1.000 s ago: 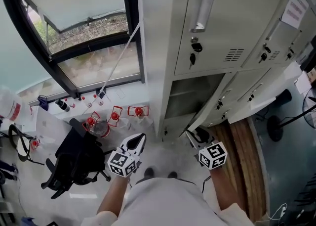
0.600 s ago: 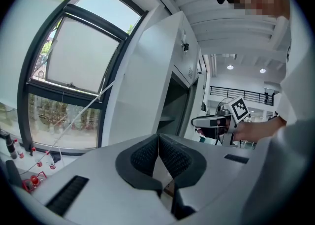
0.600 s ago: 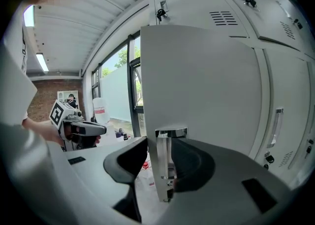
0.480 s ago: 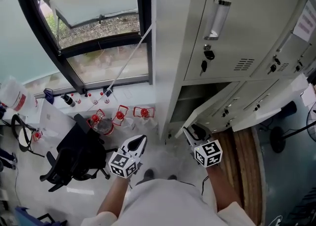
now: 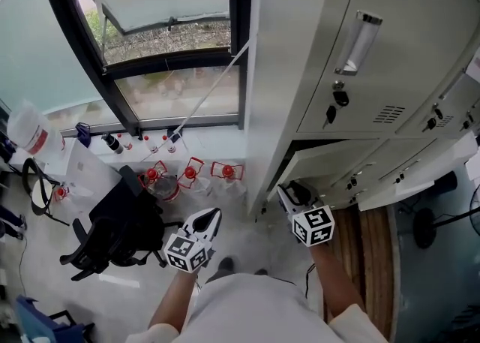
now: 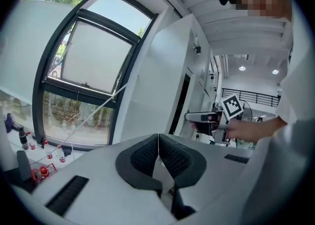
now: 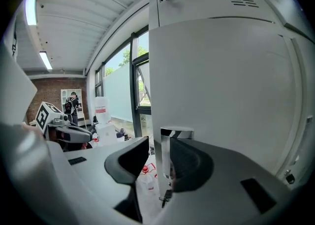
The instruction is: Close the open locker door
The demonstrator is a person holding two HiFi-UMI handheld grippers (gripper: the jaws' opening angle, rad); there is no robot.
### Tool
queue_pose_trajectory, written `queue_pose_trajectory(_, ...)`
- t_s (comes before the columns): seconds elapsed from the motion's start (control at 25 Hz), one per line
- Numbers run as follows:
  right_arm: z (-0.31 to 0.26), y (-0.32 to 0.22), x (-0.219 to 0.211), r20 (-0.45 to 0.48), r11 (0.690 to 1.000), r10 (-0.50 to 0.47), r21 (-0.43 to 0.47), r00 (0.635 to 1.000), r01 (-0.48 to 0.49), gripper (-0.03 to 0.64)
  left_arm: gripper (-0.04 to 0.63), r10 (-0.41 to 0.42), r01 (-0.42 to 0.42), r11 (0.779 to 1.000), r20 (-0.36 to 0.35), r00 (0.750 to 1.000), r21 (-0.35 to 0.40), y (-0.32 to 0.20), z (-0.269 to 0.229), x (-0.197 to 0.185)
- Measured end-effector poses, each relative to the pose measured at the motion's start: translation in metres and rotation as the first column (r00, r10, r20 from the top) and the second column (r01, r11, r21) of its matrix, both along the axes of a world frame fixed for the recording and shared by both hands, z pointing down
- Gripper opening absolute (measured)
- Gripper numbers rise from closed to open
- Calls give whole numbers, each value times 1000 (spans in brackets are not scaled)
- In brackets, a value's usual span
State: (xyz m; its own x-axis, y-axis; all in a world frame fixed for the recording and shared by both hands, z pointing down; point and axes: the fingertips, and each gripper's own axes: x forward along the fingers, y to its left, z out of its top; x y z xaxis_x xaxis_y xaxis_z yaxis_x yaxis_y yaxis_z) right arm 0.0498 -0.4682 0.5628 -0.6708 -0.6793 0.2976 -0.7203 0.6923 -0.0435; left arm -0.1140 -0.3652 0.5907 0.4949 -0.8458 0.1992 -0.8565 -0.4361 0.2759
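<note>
Right tool [image 5: 289, 197], jaws spread but narrowing, straddles the locker door [image 5: 337, 155] at its free edge, with bare floor [image 5: 251, 235] to its left. Left tool [image 6: 158, 156] is pressed together. The door's gap has narrowed since before.

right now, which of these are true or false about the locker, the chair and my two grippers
1. The left gripper has its jaws together with nothing between them. True.
2. The right gripper is clamped fully shut. False: its jaws stand apart, having just been closing, with the door's chrome handle between them.
3. The lower locker door stands ajar. True.
4. The black chair sits inside the locker. False: it stands outside, by the window.
</note>
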Motion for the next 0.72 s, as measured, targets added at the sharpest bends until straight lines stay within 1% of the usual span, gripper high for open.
queue_pose_trajectory(0.2,0,-19,-9,-5,1000,-14,-1,1000,14,143,21,-19,19,1000,-6,1000,-4,-6,3,-3)
queue_pose_trajectory(0.4,1,-34,-11,-9,1000,-26,4,1000,26,85,21,-26,26,1000,-5,1000,-8,-16,5,-4)
queue_pose_trajectory(0.72,0,-44,-12,-18,1000,-18,26,1000,18,78,21,-33,32,999,-6,999,-20,-25,6,-8)
